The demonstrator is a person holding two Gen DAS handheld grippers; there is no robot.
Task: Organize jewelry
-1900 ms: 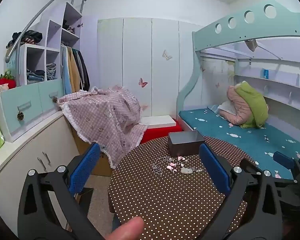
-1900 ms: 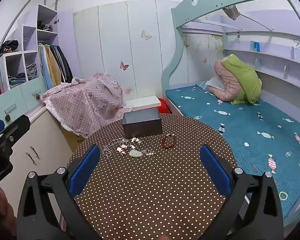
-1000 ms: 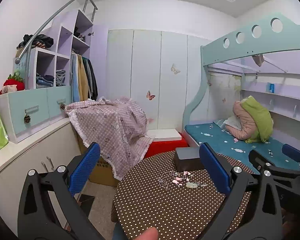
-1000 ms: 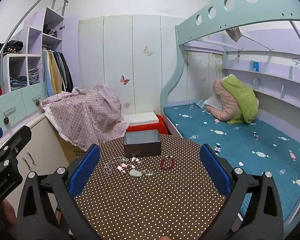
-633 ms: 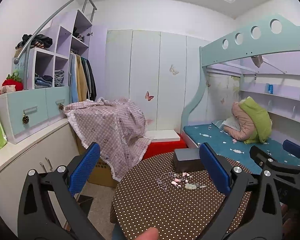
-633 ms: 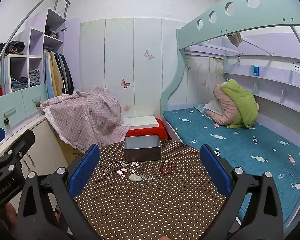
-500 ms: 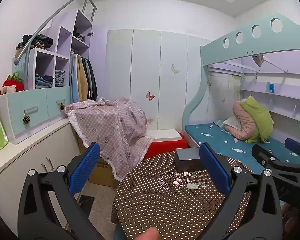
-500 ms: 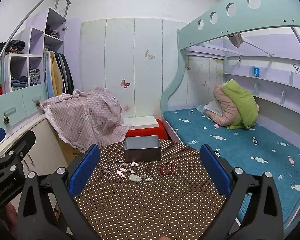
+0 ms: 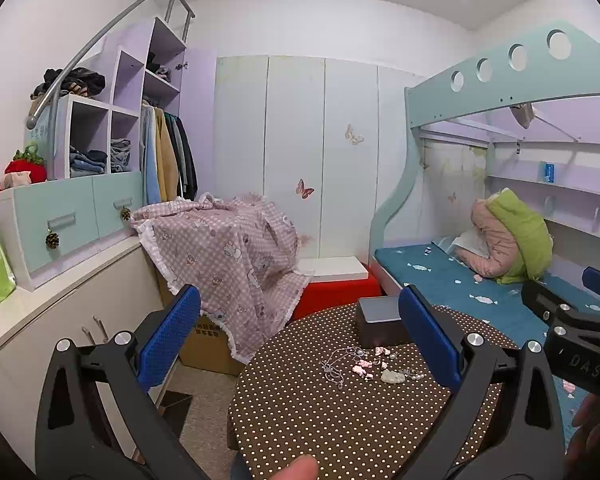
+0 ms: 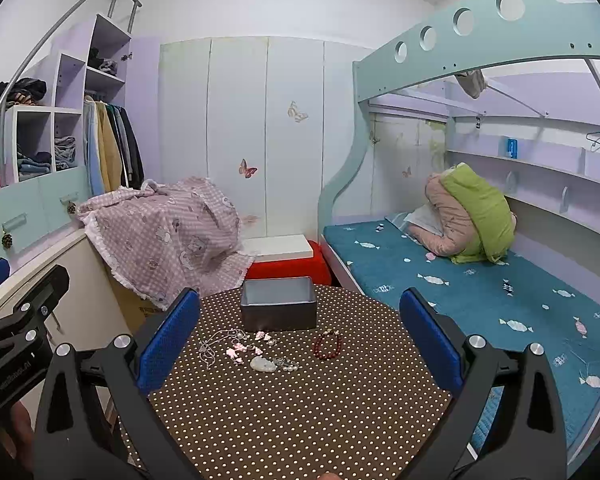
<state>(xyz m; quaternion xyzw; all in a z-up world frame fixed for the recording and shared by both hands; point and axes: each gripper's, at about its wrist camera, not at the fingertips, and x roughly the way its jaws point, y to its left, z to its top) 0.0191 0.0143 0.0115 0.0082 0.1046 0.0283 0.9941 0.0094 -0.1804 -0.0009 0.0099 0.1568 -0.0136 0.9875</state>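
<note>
A grey open box [image 10: 278, 308] stands at the far side of a round brown polka-dot table [image 10: 300, 408]. In front of it lie a silver chain [image 10: 214, 344], pink pieces [image 10: 238, 350], a pale stone pendant [image 10: 263, 364] and a red bead bracelet [image 10: 329, 345]. The left wrist view shows the box [image 9: 380, 320], the chain [image 9: 336, 364] and the pendant [image 9: 392, 377]. My left gripper [image 9: 300, 336] and my right gripper [image 10: 300, 336] are both open and empty, held above the near side of the table, well short of the jewelry.
A bunk bed with a teal mattress [image 10: 480, 292] lies to the right. A pink checked cloth [image 10: 168, 236] covers something behind the table. White cabinets [image 9: 60, 320] and shelves with clothes stand on the left. A red and white stool [image 10: 284, 260] sits behind the box.
Both grippers have tilted up and drawn back a little from the table over the last two seconds. In the last half second almost nothing has moved. The jewelry lies unchanged.
</note>
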